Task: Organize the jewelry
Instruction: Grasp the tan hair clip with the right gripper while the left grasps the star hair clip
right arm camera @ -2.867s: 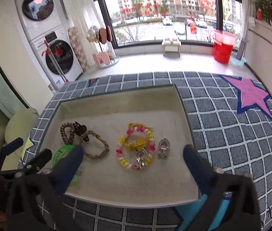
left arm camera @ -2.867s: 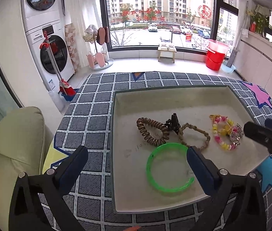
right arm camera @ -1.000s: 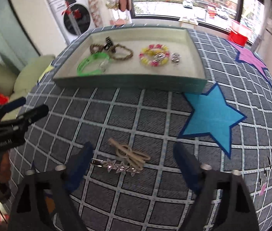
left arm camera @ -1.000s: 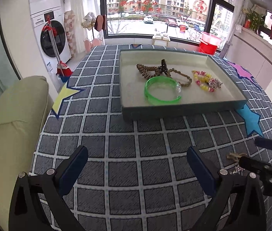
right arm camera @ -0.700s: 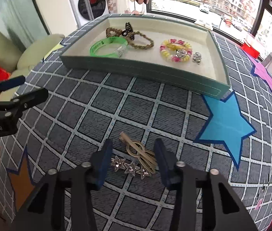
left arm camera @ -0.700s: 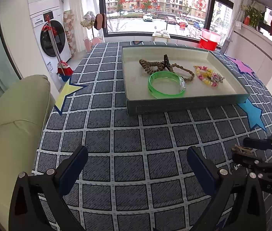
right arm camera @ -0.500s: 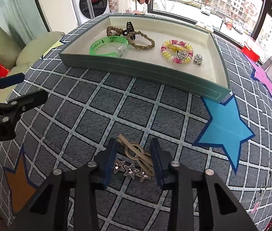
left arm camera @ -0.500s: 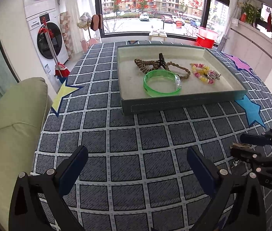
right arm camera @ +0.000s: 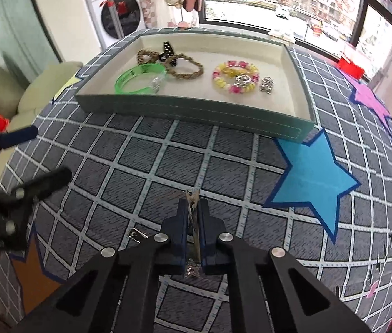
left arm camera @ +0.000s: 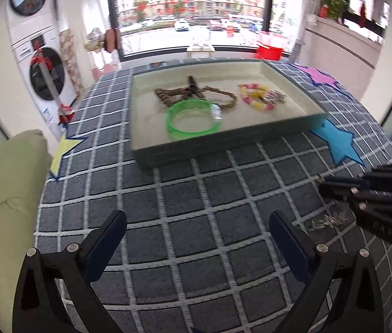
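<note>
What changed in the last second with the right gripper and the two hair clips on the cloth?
The right gripper closed from wide open onto the gold clip, now pinched between its fingers. The star clip stays on the cloth. The left gripper stays open; the tray contents are unchanged.

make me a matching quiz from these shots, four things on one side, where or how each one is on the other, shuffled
Things:
1. green bangle
2. beige hair clip
3. left tool
4. star hair clip

Places or states:
A. clamped between the fingers of the right tool
B. open, holding nothing, above the checked tablecloth
C. lying inside the tray, near its front left
D. lying on the cloth outside the tray, by the right tool

Pairs: 1-C, 2-A, 3-B, 4-D
</note>
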Tool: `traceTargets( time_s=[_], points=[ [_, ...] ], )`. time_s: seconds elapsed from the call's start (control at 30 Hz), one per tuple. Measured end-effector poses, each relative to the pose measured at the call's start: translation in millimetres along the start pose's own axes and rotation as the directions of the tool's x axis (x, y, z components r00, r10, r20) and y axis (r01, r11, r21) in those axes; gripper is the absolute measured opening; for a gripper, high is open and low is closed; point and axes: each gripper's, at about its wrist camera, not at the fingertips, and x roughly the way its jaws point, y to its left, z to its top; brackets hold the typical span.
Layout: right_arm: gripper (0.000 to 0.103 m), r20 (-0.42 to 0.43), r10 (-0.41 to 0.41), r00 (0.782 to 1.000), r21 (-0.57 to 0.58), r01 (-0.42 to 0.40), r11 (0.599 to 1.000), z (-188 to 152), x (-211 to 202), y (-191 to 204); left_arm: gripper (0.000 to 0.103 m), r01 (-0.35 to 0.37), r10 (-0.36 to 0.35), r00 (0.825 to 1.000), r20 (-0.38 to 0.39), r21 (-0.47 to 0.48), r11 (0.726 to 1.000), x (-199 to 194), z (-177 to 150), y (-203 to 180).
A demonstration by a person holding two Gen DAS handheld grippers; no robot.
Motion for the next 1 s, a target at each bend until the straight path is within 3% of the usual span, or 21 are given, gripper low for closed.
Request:
traceTargets(
  time_s=[0.27, 0.6, 0.67, 0.77, 0.8, 0.93, 1.0],
  points=[
    [0.008, 0.003, 0.032, 0.999, 0.105, -0.032, 0.994, -2.4, -1.2, -23.2, 0.103, 0.099, -0.097, 0.995, -0.017, 0.185, 0.978, 3.9, -3.3, -44.5],
    [0.008, 0.013, 0.070, 0.997, 0.183, -0.072, 0.981, -3.9, -4.3, -42.6, 0.100, 0.203, -0.198, 0.979, -0.053, 0.392, 0.897, 13.8, 1.7, -87.3],
    [0.008, 0.014, 0.075, 0.997, 0.192, -0.076, 0.978, -4.1, -4.3, -44.8, 0.091, 0.227, -0.221, 0.973, -0.065, 0.426, 0.876, 14.1, 2.4, -93.8],
    [0.008, 0.017, 0.081, 0.997, 0.202, -0.083, 0.976, -4.5, -4.4, -47.0, 0.090, 0.264, -0.250, 0.964, -0.093, 0.469, 0.843, 15.6, 1.7, -101.9],
    [0.008, 0.017, 0.083, 0.996, 0.204, -0.084, 0.975, -4.5, -4.4, -47.5, 0.085, 0.278, -0.261, 0.960, -0.104, 0.483, 0.830, 16.2, 1.0, -105.1],
    [0.008, 0.021, 0.086, 0.996, 0.207, -0.088, 0.974, -4.1, -4.8, -48.3, 0.082, 0.338, -0.293, 0.941, -0.171, 0.550, 0.764, 18.6, -4.8, -119.3],
    [0.008, 0.023, 0.085, 0.996, 0.210, -0.088, 0.974, -3.7, -4.7, -48.9, 0.065, 0.356, -0.305, 0.934, -0.186, 0.569, 0.742, 18.4, -7.5, -124.0]
  ],
)
